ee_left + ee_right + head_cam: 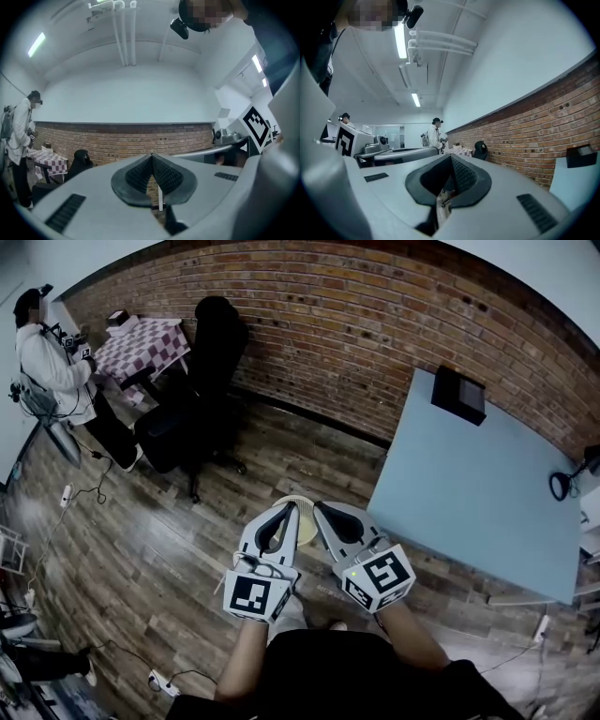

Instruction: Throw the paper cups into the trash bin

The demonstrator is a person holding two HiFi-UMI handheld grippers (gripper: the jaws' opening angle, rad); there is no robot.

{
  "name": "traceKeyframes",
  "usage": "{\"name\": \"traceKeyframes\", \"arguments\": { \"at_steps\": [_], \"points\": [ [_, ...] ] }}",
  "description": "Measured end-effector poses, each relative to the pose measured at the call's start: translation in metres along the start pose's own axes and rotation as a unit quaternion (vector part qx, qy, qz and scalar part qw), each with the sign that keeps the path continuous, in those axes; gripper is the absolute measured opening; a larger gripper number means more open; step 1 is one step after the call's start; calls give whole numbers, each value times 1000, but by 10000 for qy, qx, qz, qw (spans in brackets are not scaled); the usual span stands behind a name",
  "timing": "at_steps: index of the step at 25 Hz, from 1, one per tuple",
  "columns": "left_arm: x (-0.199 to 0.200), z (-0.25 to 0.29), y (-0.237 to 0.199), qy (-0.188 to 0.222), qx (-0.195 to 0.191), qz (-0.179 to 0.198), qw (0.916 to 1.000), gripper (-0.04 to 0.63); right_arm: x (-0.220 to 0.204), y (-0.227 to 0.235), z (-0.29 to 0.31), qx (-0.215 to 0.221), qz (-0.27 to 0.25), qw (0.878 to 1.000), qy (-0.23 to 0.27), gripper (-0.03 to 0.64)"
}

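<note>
A cream paper cup (304, 524) hangs over the wooden floor between the tips of my two grippers in the head view. My left gripper (292, 512) is shut, and a thin white edge of the cup's wall (160, 200) shows pinched below its pads. My right gripper (318, 509) is shut too, with a pale bit of the cup (440, 202) caught between its pads. Both grippers point level, side by side, toward the brick wall (356, 324). No trash bin shows in any view.
A light blue table (487, 493) stands to the right with a black box (458, 395) on it. A black office chair (192, 390) and a checkered table (142, 345) stand at the far left, where a person (52, 367) stands. Cables and a power strip (161, 681) lie on the floor.
</note>
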State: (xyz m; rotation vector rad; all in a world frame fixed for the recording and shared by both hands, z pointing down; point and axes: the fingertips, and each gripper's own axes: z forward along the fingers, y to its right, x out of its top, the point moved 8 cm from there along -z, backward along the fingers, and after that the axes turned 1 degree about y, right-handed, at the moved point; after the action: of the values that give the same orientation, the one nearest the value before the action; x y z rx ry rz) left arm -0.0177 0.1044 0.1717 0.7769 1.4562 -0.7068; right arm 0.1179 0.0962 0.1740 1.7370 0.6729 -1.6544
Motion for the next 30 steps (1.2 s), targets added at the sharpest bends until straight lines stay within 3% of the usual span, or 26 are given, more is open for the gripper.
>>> {"name": "traceKeyframes", "arguments": {
  "at_steps": [3, 15, 30],
  "points": [
    [4, -6, 18, 313, 38, 23, 9995, 2, 0, -3, -19, -25, 6, 10000, -29, 3],
    [15, -41, 76, 263, -112, -255, 9993, 3, 2, -19, -81, 31, -137, 9999, -28, 3],
    [16, -86, 96, 176, -33, -259, 9995, 3, -2, -48, -113, -22, -104, 9999, -81, 3]
  ]
}}
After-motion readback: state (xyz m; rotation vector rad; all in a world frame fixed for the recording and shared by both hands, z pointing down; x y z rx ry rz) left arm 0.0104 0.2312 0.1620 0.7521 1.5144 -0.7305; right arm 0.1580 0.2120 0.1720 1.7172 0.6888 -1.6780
